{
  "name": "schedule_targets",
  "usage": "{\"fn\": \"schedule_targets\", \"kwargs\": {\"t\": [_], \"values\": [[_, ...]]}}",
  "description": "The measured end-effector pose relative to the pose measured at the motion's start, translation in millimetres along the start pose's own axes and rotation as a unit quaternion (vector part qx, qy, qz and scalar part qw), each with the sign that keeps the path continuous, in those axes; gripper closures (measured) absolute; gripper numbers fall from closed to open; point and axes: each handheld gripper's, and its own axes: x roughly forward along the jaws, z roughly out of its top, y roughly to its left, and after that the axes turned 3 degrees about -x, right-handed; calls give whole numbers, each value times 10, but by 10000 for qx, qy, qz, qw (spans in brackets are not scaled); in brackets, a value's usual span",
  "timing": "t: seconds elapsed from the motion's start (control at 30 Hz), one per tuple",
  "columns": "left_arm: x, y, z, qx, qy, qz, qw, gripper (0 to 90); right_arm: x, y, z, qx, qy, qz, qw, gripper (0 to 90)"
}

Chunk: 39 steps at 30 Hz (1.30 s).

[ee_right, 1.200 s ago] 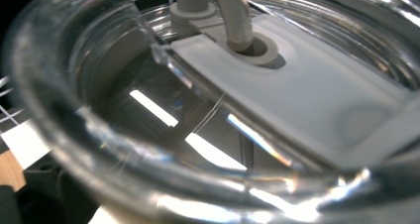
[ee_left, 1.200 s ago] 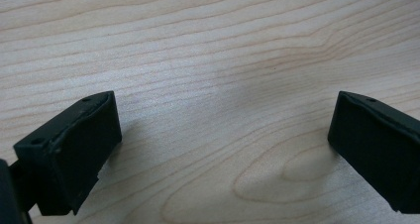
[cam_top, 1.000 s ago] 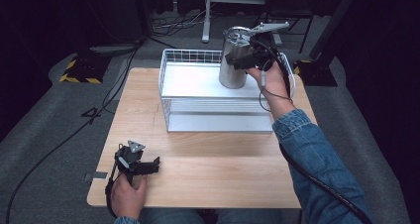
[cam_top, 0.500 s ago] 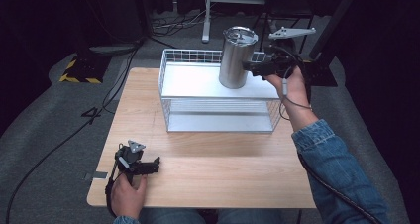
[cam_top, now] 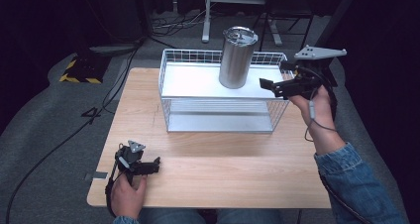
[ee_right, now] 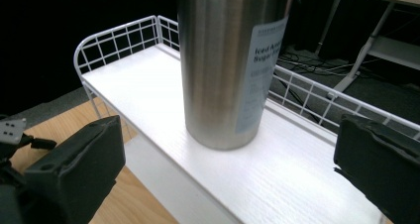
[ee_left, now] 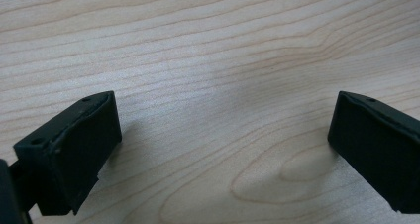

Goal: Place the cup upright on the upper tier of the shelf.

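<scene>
Steel tumbler (ee_right: 230, 65) stands upright on the white shelf (ee_right: 277, 169) of the wire rack (cam_top: 173, 68), just ahead of the right gripper's (cam_top: 277, 84) released fingers, evidently deposited; left gripper (cam_top: 148, 166), fingers spread, idles on the desk (cam_top: 223, 159).

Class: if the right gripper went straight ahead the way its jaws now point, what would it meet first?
Most likely the steel tumbler, standing upright on the white shelf of the wire rack. The right gripper, jaws open, points at its lower body; depth is unclear.

Bright tabletop, dark murky surroundings
</scene>
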Motion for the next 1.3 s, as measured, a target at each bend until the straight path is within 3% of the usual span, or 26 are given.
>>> {"fn": "schedule_targets", "kwargs": {"t": [0.33,0.6,0.93,1.3], "values": [[2,4,4,38,-8,10,10000,5,-409,93,-265,-89,-80,49,9999,0],[2,4,4,38,-6,7,10000,5,-557,210,-474,-159,38,151,9998,0],[2,4,4,41,-5,8,10000,5,-541,313,-856,-110,328,180,9992,0],[1,7,5,62,-2,9,10000,5,-487,288,-1320,103,416,353,9985,0]]}}
